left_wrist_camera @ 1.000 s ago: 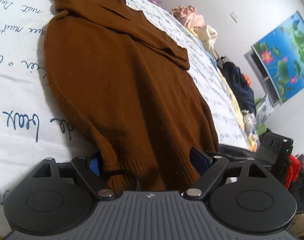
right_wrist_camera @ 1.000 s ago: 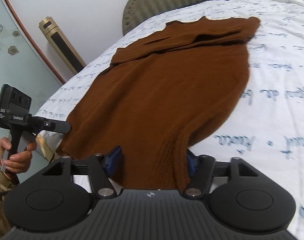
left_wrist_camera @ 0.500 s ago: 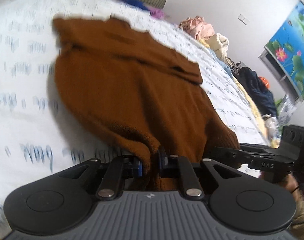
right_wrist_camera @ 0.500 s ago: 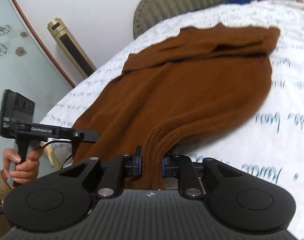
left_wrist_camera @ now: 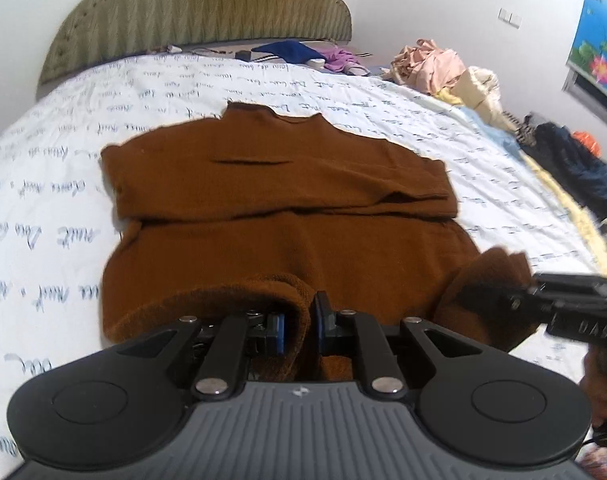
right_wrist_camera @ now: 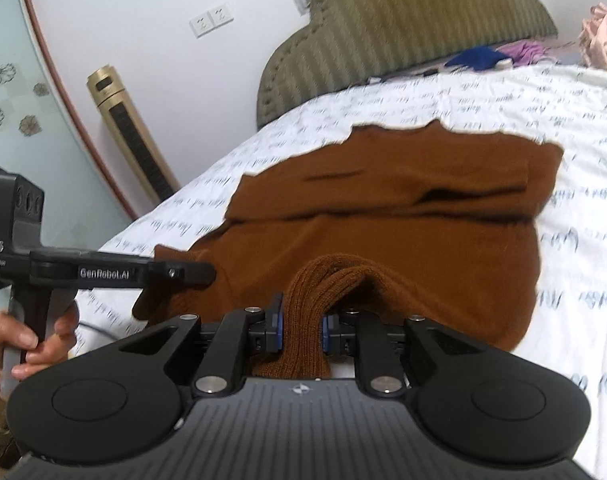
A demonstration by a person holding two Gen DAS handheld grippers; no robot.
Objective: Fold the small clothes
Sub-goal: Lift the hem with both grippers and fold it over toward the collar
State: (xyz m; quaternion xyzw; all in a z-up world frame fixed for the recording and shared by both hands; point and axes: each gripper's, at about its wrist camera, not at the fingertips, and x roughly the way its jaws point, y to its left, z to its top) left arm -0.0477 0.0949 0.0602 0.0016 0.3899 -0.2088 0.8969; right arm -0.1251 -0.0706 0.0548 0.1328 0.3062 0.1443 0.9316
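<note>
A brown sweater (left_wrist_camera: pixel 287 220) is laid flat on a white bedsheet (left_wrist_camera: pixel 43 184) printed with blue handwriting. Bare sheet is left open to the left of the sweater in the left wrist view and to its right in the right wrist view (right_wrist_camera: pixel 583 240). The far end of the bed is bounded by an olive padded headboard (left_wrist_camera: pixel 195 16). The right border of the bed, as seen from the left wrist, is lined with piles of other clothes (left_wrist_camera: pixel 443 68). In the right wrist view a gold tower fan (right_wrist_camera: pixel 127 128) is seen standing against the wall beyond the left bed edge.

The sleeves are folded across the chest, and the collar points toward the headboard. The near hem is raised off the sheet at two places. The left gripper (left_wrist_camera: pixel 299 330) is closed narrowly on one bunched part of the hem, with fabric pinched between its blue pads. The right gripper (right_wrist_camera: pixel 303 328) is closed in the same way on a ribbed fold of the hem. Each gripper is visible in the other's view, beside the raised hem.
</note>
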